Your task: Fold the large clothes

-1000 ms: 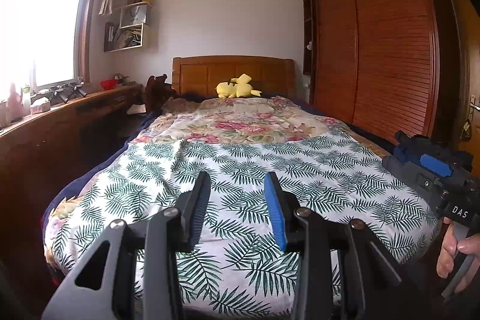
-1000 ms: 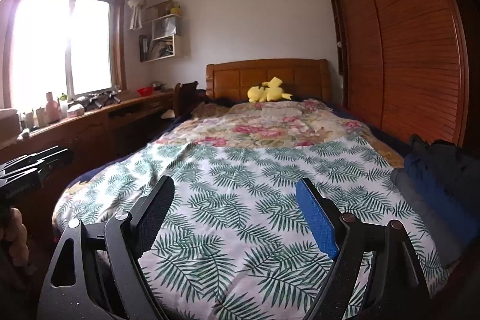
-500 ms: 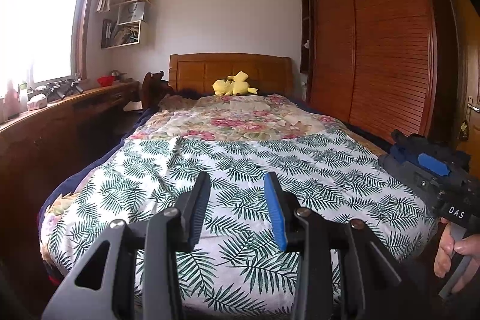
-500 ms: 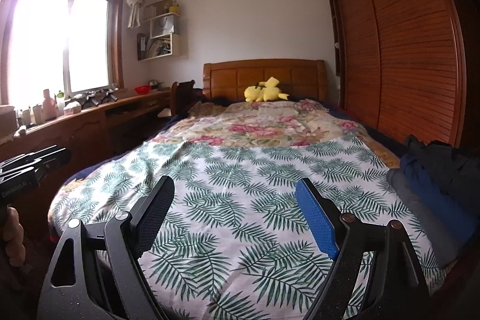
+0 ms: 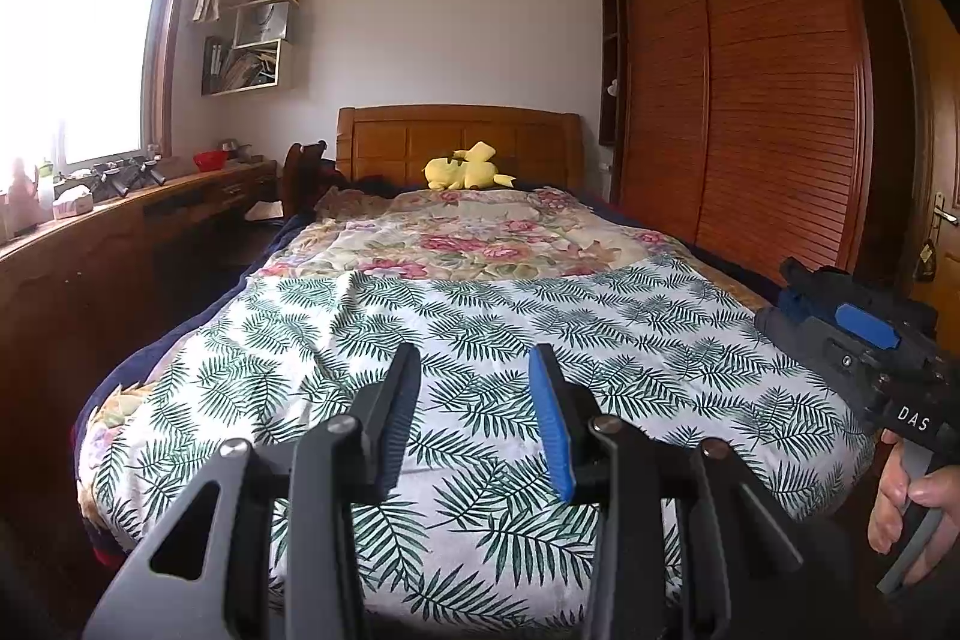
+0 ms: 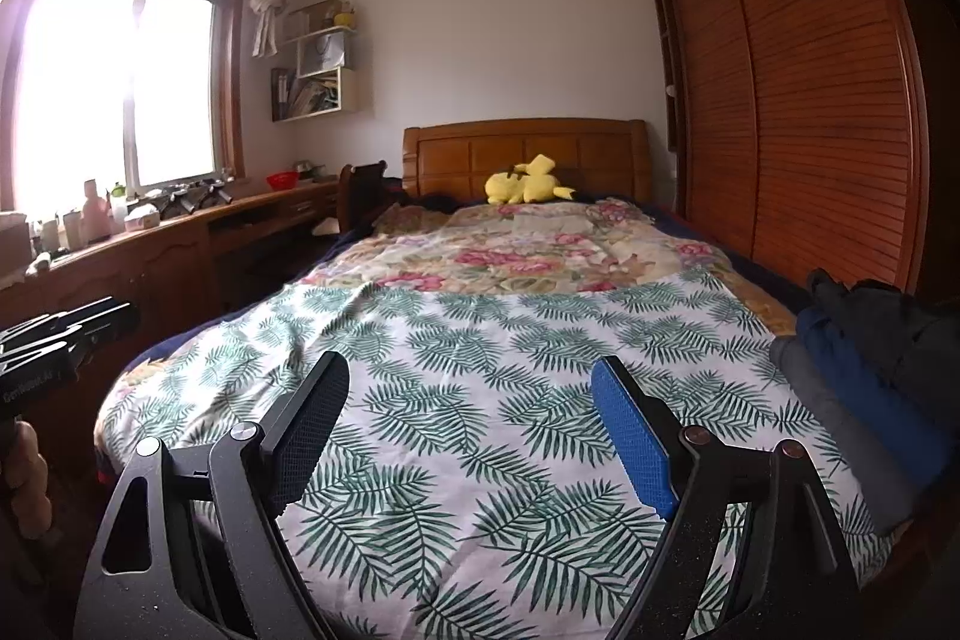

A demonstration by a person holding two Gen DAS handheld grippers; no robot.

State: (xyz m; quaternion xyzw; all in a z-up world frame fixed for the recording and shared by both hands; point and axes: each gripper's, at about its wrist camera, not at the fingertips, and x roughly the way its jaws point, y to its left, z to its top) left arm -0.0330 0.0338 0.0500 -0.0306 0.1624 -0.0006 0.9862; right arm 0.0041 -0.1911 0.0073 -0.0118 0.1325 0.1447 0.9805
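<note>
A pile of dark, blue and grey clothes (image 6: 864,376) lies on the right edge of the bed, seen in the right wrist view. A palm-leaf sheet (image 5: 480,316) covers the near half of the bed. My left gripper (image 5: 474,358) hovers over the sheet's front part, its jaws a modest gap apart with nothing between them. My right gripper (image 6: 471,367) stands wide open over the same sheet, empty, with the pile off to its right. Each gripper shows at the edge of the other's view, held by a hand (image 5: 900,496).
A floral quilt (image 6: 516,250) covers the far half of the bed, with a yellow plush toy (image 6: 528,181) by the wooden headboard (image 6: 528,148). A long wooden desk (image 6: 150,244) with small items runs under the window on the left. Wardrobe doors (image 6: 798,100) line the right wall.
</note>
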